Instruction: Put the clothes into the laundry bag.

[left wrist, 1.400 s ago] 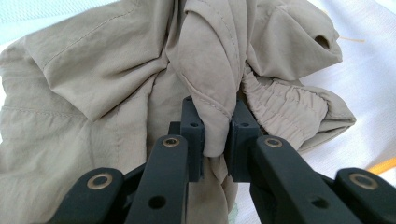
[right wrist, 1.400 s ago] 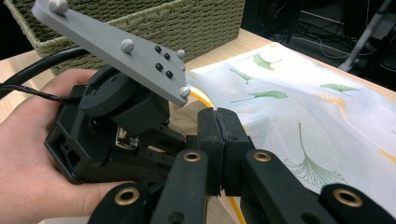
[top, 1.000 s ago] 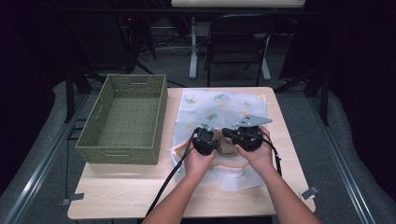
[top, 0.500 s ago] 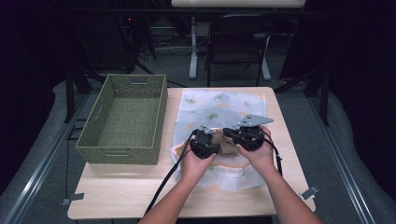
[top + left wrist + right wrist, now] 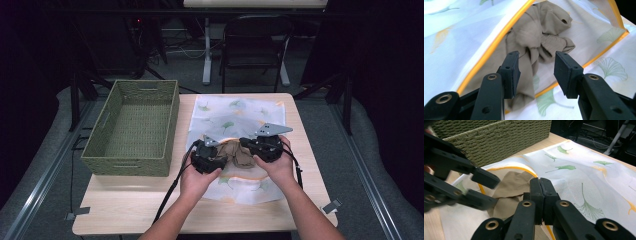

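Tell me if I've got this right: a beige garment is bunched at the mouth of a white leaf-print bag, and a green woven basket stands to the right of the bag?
Not quite. In the high view the green woven basket stands to the left of the white leaf-print bag, not the right. The beige garment is indeed bunched at the bag's mouth.

Light wooden table with woven basket beside leaf-printed bag.

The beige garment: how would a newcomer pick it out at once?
Start at the woven basket, then go right to the white leaf-print bag. The beige garment lies bunched in the bag's yellow-edged mouth, the one plain, unprinted fabric there.
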Available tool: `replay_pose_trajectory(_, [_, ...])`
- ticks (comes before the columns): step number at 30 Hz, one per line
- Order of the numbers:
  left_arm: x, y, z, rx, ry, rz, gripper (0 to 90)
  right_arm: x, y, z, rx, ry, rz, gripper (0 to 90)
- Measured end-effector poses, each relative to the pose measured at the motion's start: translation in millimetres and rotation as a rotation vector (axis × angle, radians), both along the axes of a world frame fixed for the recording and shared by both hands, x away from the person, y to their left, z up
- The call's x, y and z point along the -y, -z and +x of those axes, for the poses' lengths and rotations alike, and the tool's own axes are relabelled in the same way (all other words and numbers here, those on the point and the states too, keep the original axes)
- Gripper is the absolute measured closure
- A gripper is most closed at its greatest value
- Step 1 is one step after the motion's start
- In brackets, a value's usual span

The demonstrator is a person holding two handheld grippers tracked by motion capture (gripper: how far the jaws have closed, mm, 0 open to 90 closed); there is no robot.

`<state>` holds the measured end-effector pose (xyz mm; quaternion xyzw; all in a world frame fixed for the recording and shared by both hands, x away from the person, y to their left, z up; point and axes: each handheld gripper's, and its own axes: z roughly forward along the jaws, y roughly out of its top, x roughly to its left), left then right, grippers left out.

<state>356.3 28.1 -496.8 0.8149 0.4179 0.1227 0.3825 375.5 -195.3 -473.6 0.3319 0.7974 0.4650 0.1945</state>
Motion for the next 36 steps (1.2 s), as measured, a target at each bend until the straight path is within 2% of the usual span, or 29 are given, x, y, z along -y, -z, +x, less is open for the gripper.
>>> replay_pose_trajectory(9, [-33.9, -8.5, -16.2, 0.005, -0.01, 0.02, 54.6, 0.1, 4.5, -1.0, -0.01, 0.004, -0.011, 89.5])
replay_pose_trajectory(13, [-47.8, -10.3, -24.0, 0.015, -0.011, 0.046, 54.0, 0.9, 7.0, -1.0, -0.017, 0.005, -0.019, 89.5])
replay_pose_trajectory(15, [-54.5, -9.9, -28.9, 0.027, -0.026, 0.055, 53.7, 1.9, 8.4, -0.9, -0.021, 0.005, -0.027, 89.5])
replay_pose_trajectory(20, [-70.1, -7.5, -35.8, 0.023, -0.051, 0.066, 51.2, 4.3, 12.2, -0.4, -0.029, 0.014, -0.032, 89.4])
replay_pose_trajectory(25, [-75.5, 1.5, -33.2, 0.02, -0.086, 0.082, 49.0, 2.7, 13.0, -1.7, -0.029, 0.017, -0.041, 89.4])
replay_pose_trajectory(29, [-76.0, 8.0, -30.2, 0.031, -0.109, 0.122, 46.7, 4.0, 13.0, -1.9, -0.031, 0.013, -0.041, 89.4])
replay_pose_trajectory(36, [-79.1, 17.0, -27.5, 0.0, -0.121, 0.146, 46.5, 5.8, 13.0, -2.4, -0.03, 0.019, -0.039, 89.4])
